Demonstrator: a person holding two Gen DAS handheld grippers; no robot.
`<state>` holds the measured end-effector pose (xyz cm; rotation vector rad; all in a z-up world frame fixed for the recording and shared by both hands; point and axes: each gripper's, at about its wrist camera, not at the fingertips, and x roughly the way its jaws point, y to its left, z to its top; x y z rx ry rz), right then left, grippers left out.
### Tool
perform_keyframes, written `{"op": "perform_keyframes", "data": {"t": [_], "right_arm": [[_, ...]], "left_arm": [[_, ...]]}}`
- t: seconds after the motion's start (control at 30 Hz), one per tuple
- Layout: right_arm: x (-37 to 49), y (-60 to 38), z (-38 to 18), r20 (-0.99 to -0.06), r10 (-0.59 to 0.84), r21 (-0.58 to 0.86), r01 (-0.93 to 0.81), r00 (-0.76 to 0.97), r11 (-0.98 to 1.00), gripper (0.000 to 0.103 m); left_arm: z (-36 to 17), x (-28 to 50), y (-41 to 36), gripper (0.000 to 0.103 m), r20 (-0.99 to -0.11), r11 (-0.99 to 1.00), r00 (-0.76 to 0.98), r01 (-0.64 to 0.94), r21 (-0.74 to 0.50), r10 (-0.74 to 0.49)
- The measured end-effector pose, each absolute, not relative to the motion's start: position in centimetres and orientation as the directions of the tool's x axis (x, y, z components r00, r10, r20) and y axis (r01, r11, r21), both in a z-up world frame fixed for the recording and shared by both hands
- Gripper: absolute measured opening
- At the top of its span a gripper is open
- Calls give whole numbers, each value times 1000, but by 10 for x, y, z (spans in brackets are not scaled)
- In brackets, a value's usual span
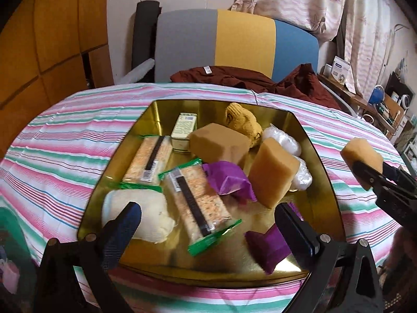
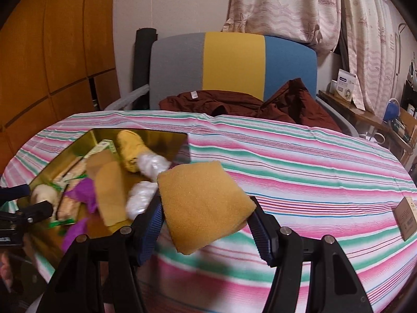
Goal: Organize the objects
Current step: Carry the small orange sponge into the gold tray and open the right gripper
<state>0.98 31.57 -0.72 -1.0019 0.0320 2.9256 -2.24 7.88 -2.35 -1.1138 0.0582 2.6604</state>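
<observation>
A gold tin (image 1: 323, 172) on the striped cloth holds several things: two cracker packs (image 1: 198, 195), purple wrappers (image 1: 226, 180), two tan sponges (image 1: 271, 172), a white roll (image 1: 153, 211), a small box (image 1: 182, 127), a yellow plush (image 1: 245, 122) and white plastic wads (image 1: 284, 138). My left gripper (image 1: 208, 219) is open and empty above the tin's near side. My right gripper (image 2: 206, 208) is shut on an orange sponge (image 2: 203, 200), held above the cloth just right of the tin (image 2: 146, 135); it also shows in the left wrist view (image 1: 365, 154).
The round table (image 2: 299, 167) has a pink, green and white striped cloth. A small cardboard box (image 2: 406, 216) lies at its right edge. A chair (image 2: 234, 65) with a maroon garment (image 2: 286, 104) stands behind. A cluttered shelf (image 1: 378, 99) is at the far right.
</observation>
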Motion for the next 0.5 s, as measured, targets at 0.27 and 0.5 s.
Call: {"op": "perform_keyframes", "data": {"t": [0.27,0.5], "right_arm": [[26,284,11,-589,-15,18,6,-808,-1000,63],[35,267,22,-602,-76,63,48,-795,-997,63]], "left_arm": [[-16,-12,58,103,-675,-977,-713,-202,-63,191],[-14,-5,45,103,-661,-992,-745,-125,4,91]]}}
